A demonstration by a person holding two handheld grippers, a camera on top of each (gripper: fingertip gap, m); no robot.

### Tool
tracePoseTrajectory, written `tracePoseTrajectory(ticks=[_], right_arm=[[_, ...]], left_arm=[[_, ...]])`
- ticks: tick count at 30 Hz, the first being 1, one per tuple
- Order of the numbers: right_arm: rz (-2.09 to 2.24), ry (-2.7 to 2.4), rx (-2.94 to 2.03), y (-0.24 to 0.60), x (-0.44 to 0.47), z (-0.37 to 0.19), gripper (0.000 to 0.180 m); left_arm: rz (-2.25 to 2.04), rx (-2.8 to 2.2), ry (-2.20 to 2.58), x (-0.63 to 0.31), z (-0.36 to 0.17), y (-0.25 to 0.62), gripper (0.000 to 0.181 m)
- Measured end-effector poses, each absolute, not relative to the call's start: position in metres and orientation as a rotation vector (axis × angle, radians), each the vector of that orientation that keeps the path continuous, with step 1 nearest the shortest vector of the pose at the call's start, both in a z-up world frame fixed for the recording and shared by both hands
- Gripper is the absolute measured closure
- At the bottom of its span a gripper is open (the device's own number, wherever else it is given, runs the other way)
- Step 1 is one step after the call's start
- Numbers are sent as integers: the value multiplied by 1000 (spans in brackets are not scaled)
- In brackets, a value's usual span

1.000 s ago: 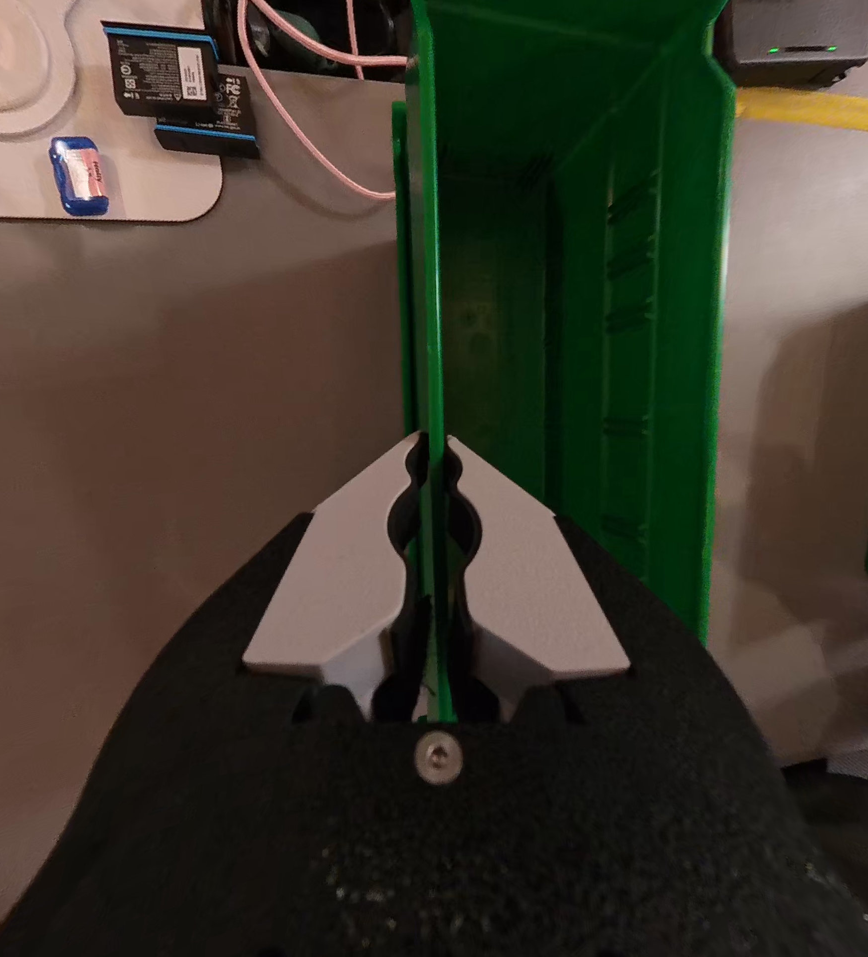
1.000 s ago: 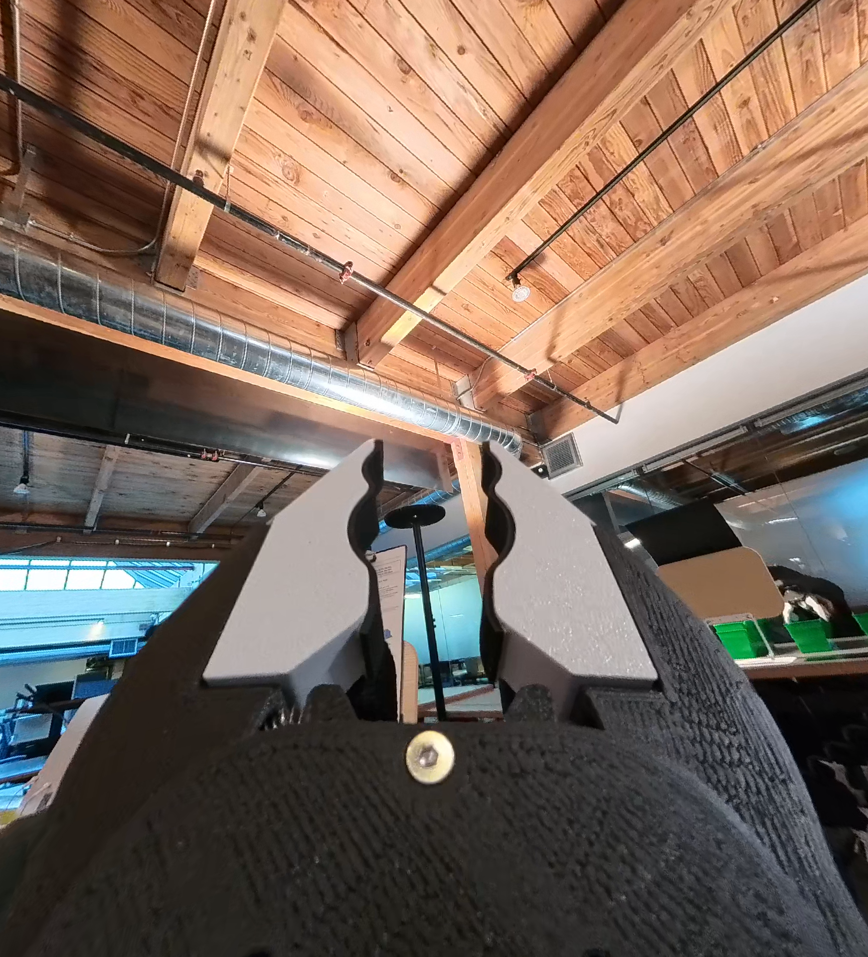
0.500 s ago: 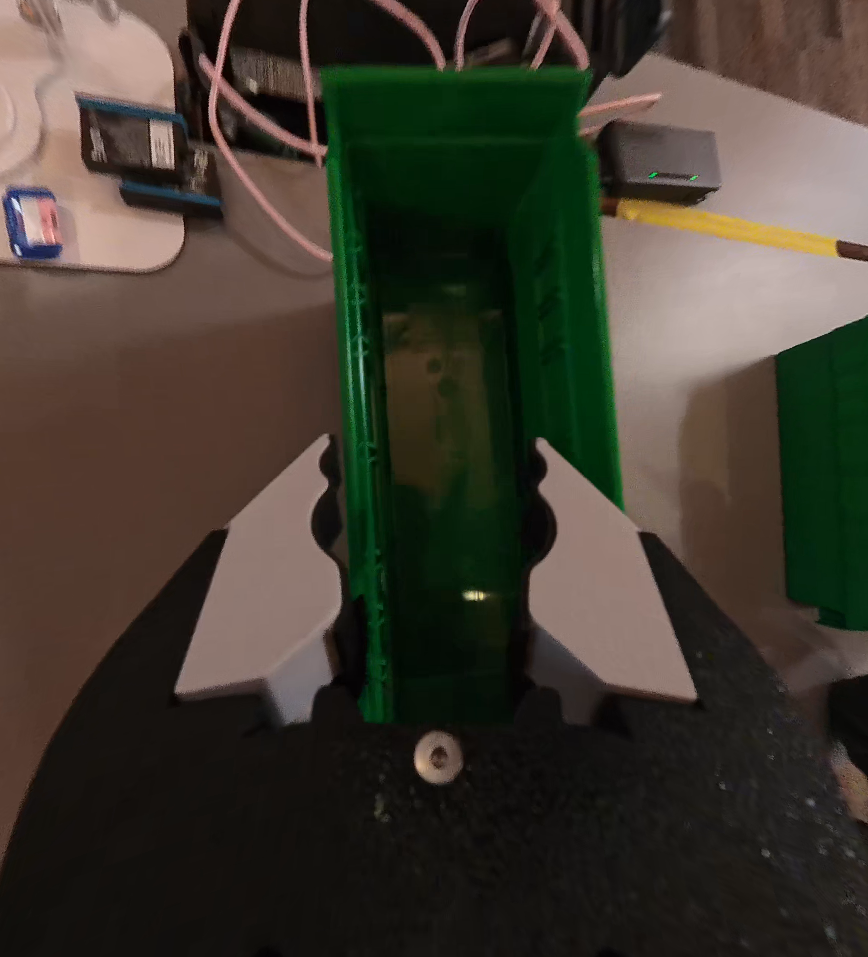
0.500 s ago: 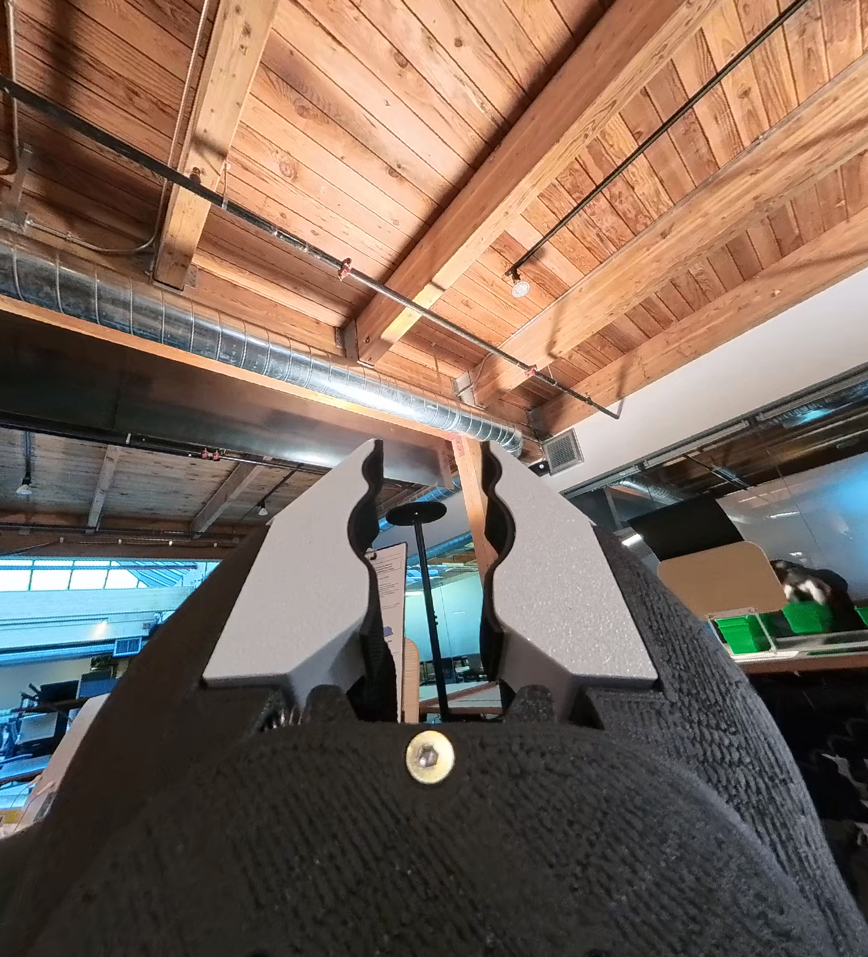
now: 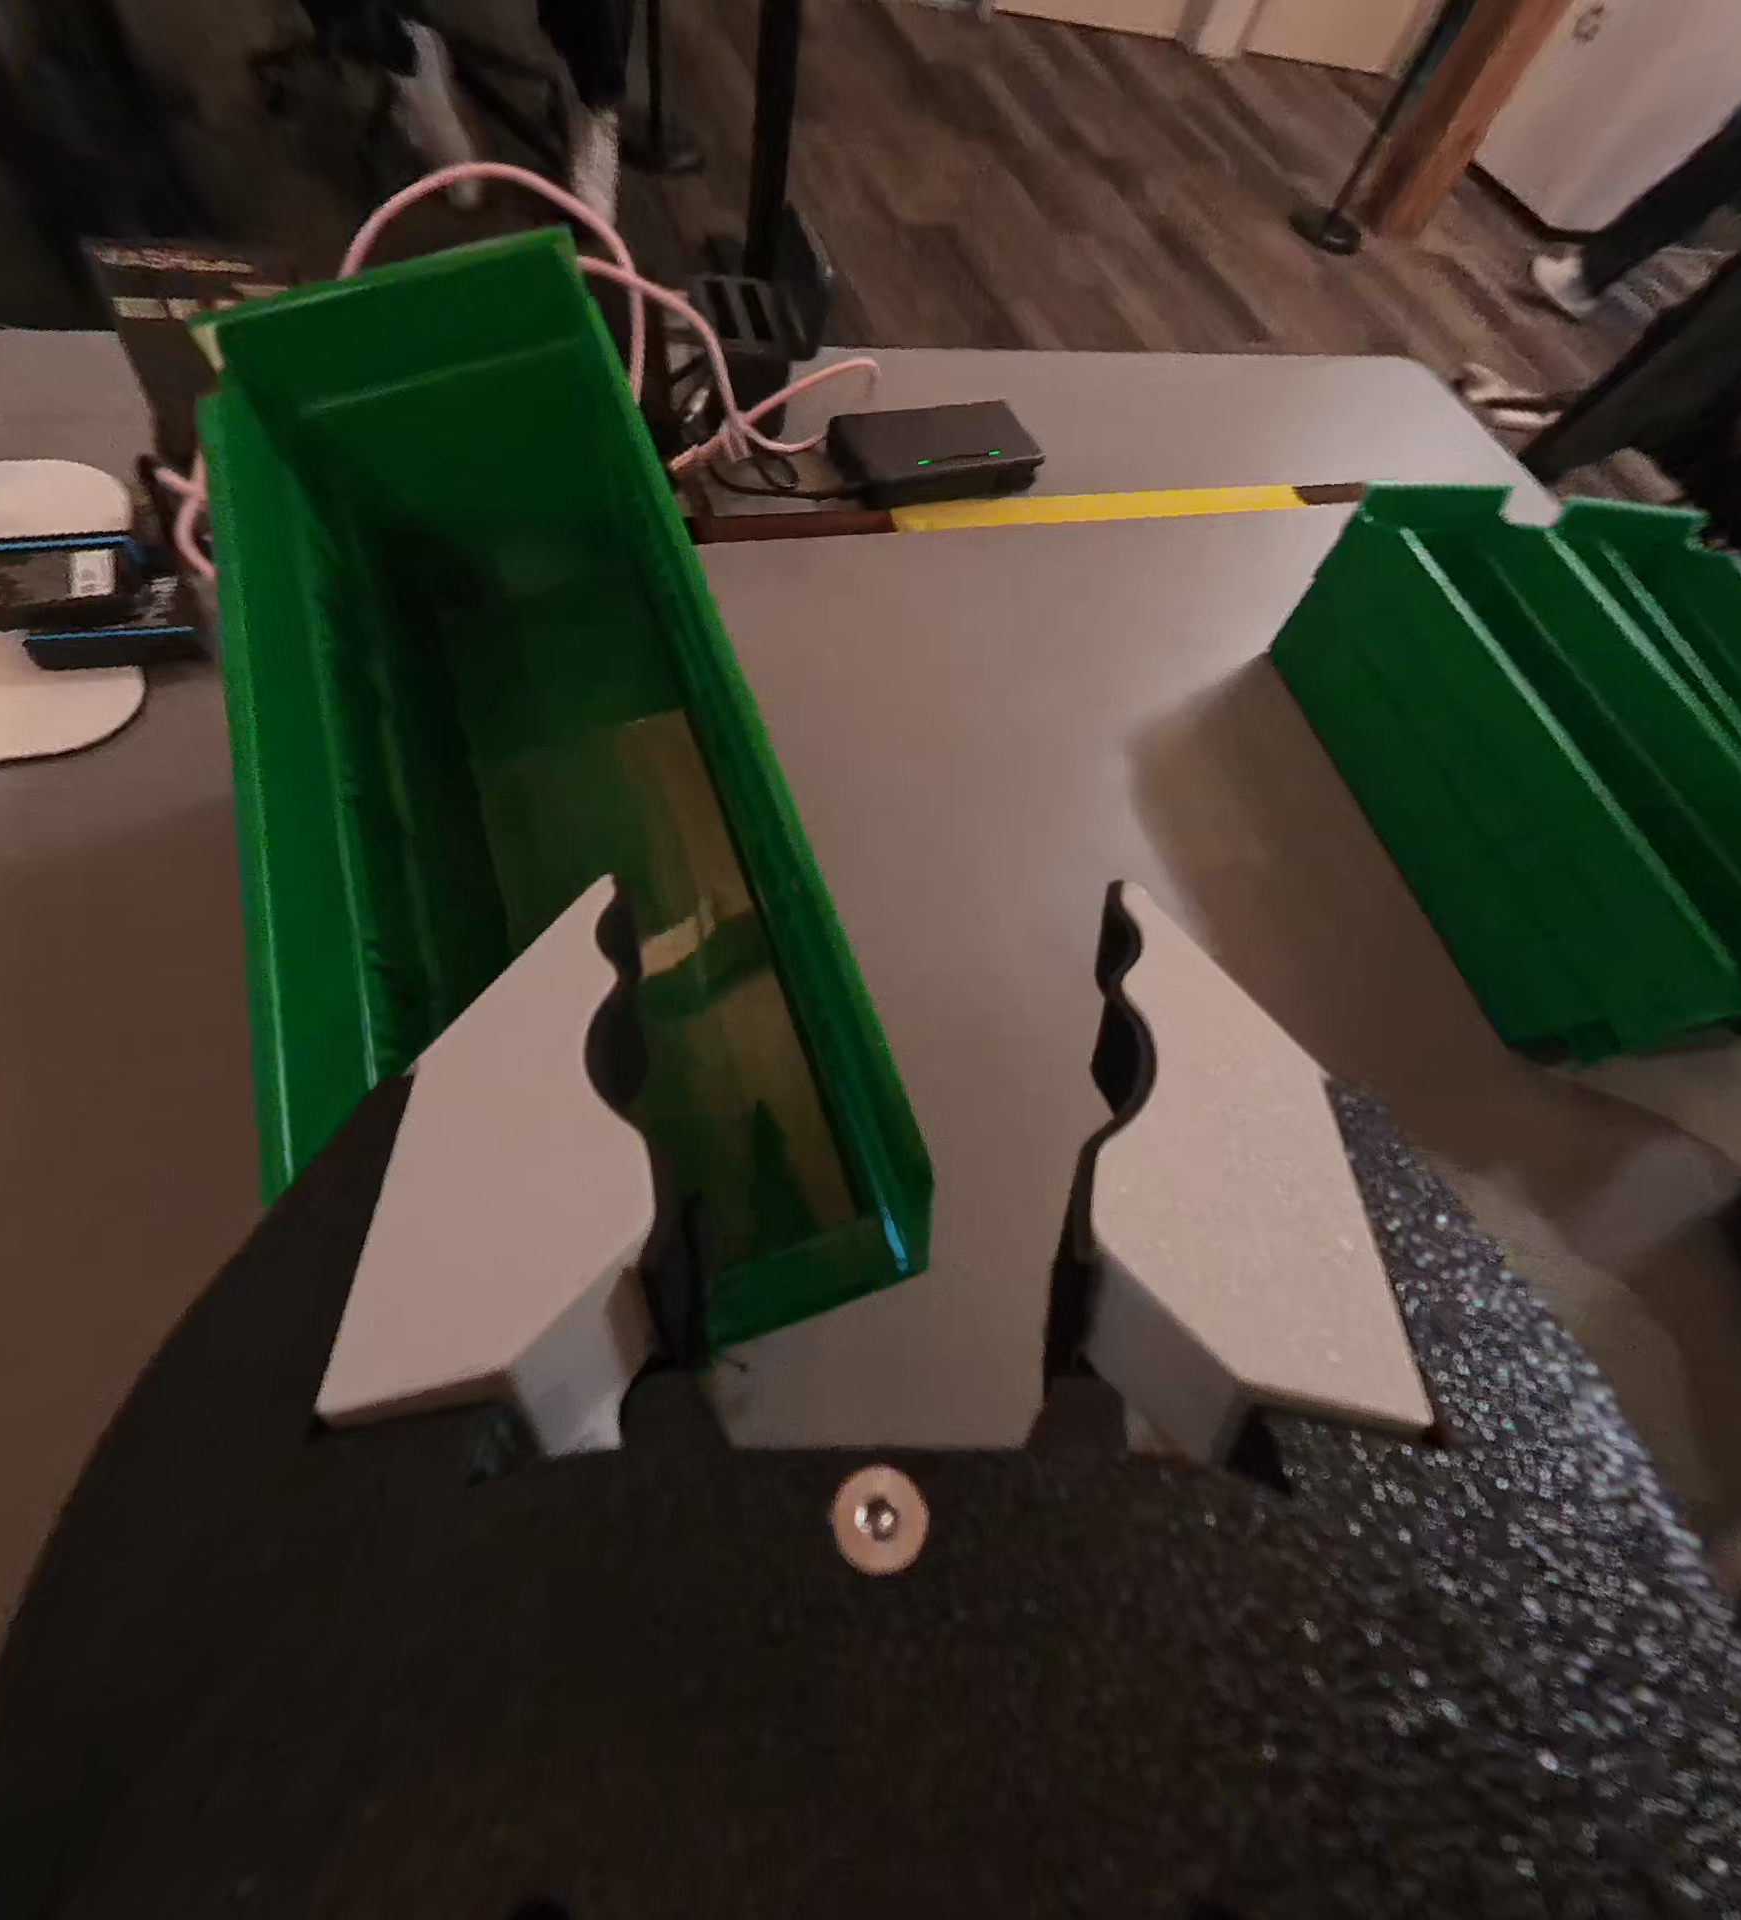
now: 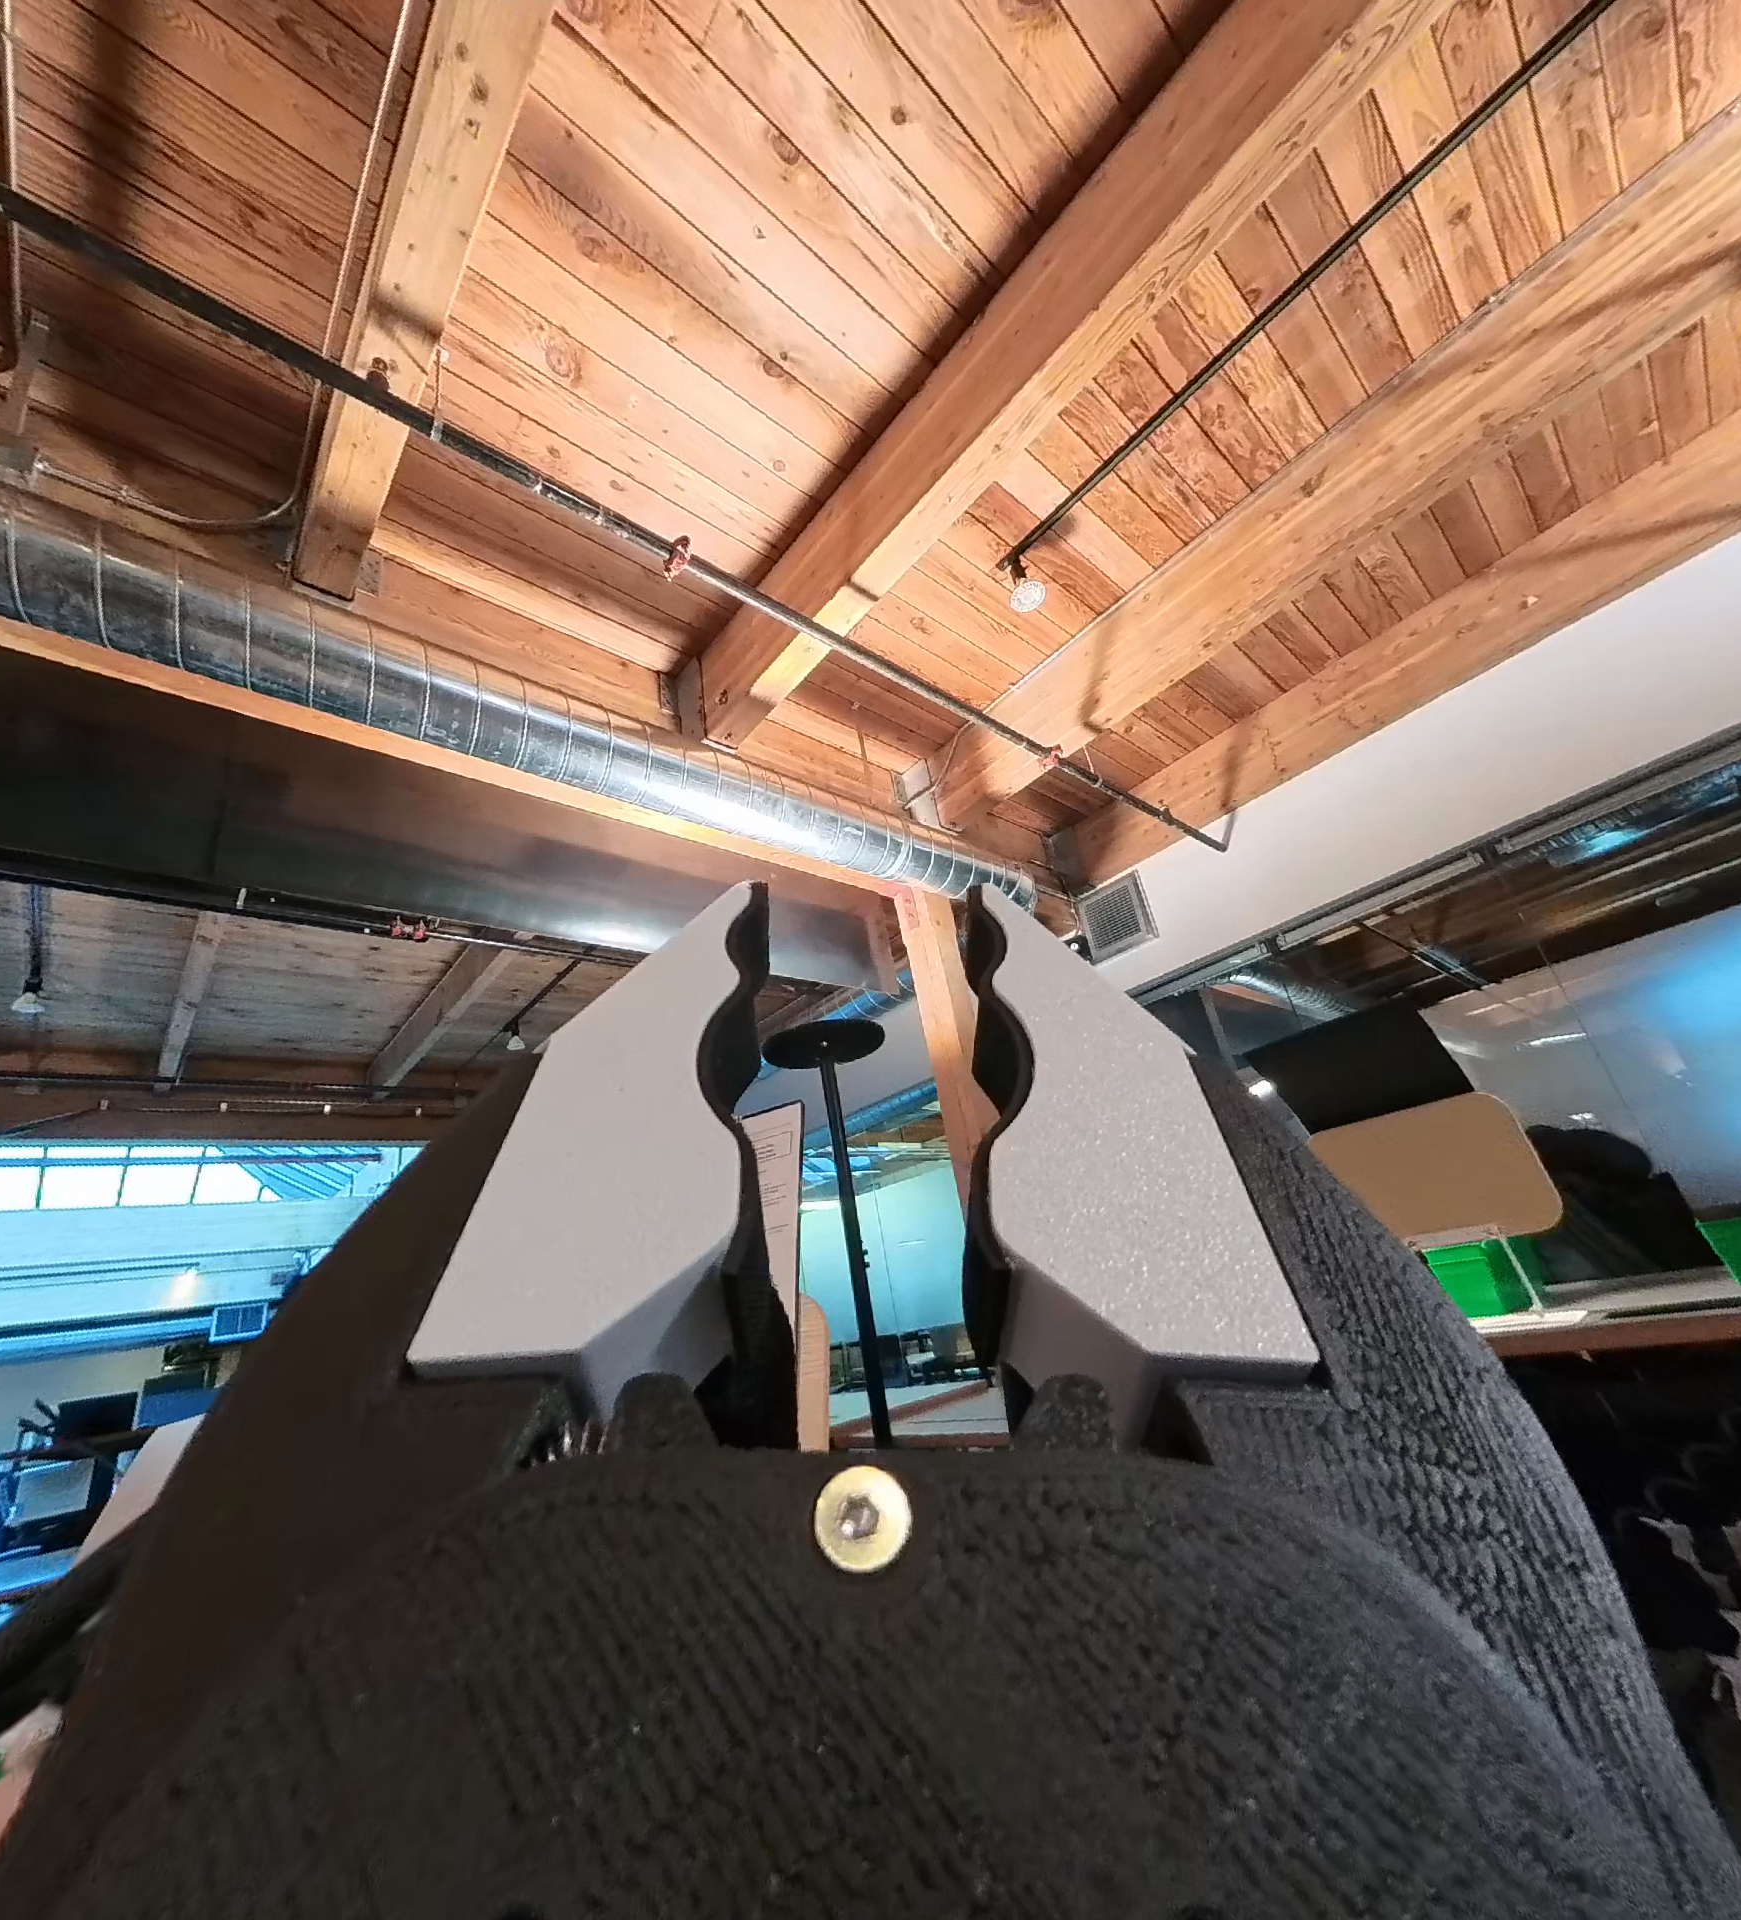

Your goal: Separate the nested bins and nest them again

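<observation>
A long green bin [image 5: 492, 665] stands open side up on the grey table [image 5: 1001, 727], left of centre in the left wrist view. My left gripper [image 5: 861, 899] is wide open and empty above the bin's near right corner; its left finger [image 5: 502, 1122] overlaps the bin's near end. A second green bin, or nested stack, [image 5: 1593, 769] sits at the right. My right gripper [image 6: 866, 904] points up at the wooden ceiling, its jaws a little apart and empty. No bin on the table shows in the right wrist view.
A black power bank [image 5: 933, 452] with pink cables [image 5: 637, 312] lies at the table's far edge by a yellow tape strip [image 5: 1094, 509]. Black and blue battery packs [image 5: 66, 603] rest on a white mat [image 5: 24, 717] at left. Dark stands and people's legs are beyond the table.
My left gripper let go of the green bin's wall, opened wide and pulled back and up. The bin now rests on the table. The right gripper has hardly moved.
</observation>
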State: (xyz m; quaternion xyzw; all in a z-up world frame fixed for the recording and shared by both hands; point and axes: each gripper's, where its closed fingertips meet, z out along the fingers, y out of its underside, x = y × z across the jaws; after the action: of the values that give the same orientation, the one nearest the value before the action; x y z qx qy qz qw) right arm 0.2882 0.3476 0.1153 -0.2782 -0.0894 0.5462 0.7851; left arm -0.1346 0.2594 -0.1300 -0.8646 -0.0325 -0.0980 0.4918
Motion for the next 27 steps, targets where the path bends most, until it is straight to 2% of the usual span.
tracePoseTrajectory(ticks=[4, 9, 12, 23, 24, 25, 26, 27], right_arm=[[1178, -201, -600, 346, 285, 115, 143], [1176, -227, -602, 343, 276, 116, 143], [1174, -240, -602, 340, 272, 116, 143], [1170, -252, -598, 338, 269, 117, 143], [1170, -253, -598, 338, 269, 117, 143], [1170, -253, -599, 338, 268, 116, 143], [1171, -253, -600, 339, 268, 116, 143], [1172, -253, -600, 339, 268, 116, 143]], left_arm=[[-115, -2055, -141, -136, -152, 251, 117], [-101, -2054, -162, -132, -174, 250, 167], [78, -2095, -122, -141, -185, 248, 178], [242, -2030, -43, -142, -199, 248, 178], [218, -1990, -39, -139, -192, 248, 168], [181, -1937, -51, -136, -181, 247, 146], [142, -1883, -64, -134, -169, 245, 136], [115, -1835, -81, -135, -157, 242, 135]])
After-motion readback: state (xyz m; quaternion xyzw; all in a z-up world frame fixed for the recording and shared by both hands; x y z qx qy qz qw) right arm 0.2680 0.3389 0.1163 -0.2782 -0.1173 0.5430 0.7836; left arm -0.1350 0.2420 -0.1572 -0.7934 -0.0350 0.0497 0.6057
